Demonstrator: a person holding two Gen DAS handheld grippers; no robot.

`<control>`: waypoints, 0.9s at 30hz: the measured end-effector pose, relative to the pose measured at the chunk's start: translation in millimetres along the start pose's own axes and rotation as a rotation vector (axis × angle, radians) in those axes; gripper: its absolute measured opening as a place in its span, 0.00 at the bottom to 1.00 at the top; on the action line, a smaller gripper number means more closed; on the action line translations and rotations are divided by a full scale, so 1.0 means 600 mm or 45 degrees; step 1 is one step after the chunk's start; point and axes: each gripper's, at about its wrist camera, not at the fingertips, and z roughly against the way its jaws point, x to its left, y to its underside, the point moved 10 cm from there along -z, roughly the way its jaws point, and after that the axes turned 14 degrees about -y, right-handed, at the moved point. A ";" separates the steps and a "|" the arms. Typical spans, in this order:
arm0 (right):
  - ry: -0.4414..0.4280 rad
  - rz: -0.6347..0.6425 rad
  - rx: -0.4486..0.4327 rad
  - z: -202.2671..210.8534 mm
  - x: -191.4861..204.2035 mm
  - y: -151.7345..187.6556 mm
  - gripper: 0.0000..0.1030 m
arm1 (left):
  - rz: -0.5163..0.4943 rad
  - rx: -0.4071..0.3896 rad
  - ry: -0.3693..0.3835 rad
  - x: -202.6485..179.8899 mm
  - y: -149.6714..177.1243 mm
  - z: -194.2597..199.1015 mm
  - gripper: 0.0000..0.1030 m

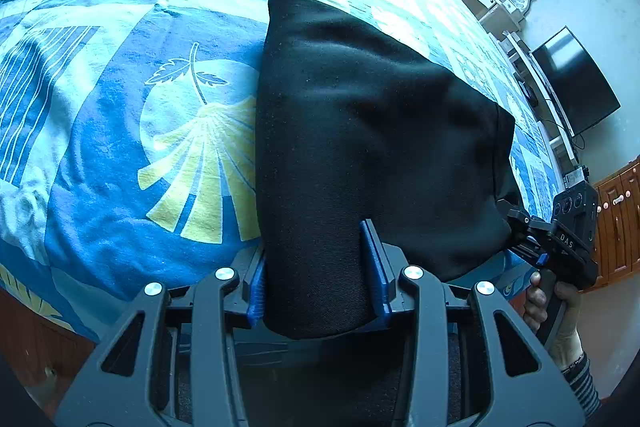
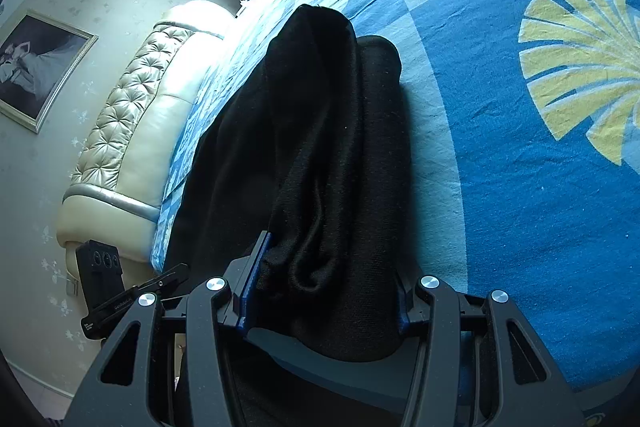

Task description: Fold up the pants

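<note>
Pants: black pants point(image 1: 360, 131) lie on the bed point(image 1: 100, 163), over its blue patterned cover near the close edge, already doubled into a thick pad several layers deep.
Left tongs: the left tongs point(image 1: 320, 267) are clamped on one near corner of the pants, a fat roll of cloth filling the gap between the blue pads.
Right tongs: the right tongs point(image 2: 324, 291) are likewise clamped on a bunched end of the pants, with folds of cloth standing up between the pads.
Lift: the near edge looks raised off the cover in both views; the far part rests on the bed.
Done: judging by the stacked layers, the legs seem laid together and at least one crosswise fold made.
Left: probably one more fold, carrying the gripped edge over to the far end, then release and smoothing; I cannot tell how many layers there are.
Writing: "DAS" in white on the body of the right tool, seen in the left view. Small print on the left tool in the right view is too blurred to read.
</note>
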 end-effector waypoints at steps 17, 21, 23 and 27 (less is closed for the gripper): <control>0.006 -0.001 -0.022 0.050 0.006 -0.025 0.69 | 0.023 -0.119 0.229 0.039 -0.020 0.031 0.75; 0.000 0.005 -0.070 0.058 0.001 -0.073 0.72 | 0.082 -0.098 0.328 0.049 -0.059 0.021 0.81; -0.020 0.009 -0.074 0.042 0.001 -0.100 0.72 | 0.107 -0.074 0.351 0.046 -0.086 0.000 0.81; -0.019 -0.007 -0.061 -0.003 -0.010 -0.145 0.72 | 0.119 -0.035 0.368 0.031 -0.142 -0.051 0.81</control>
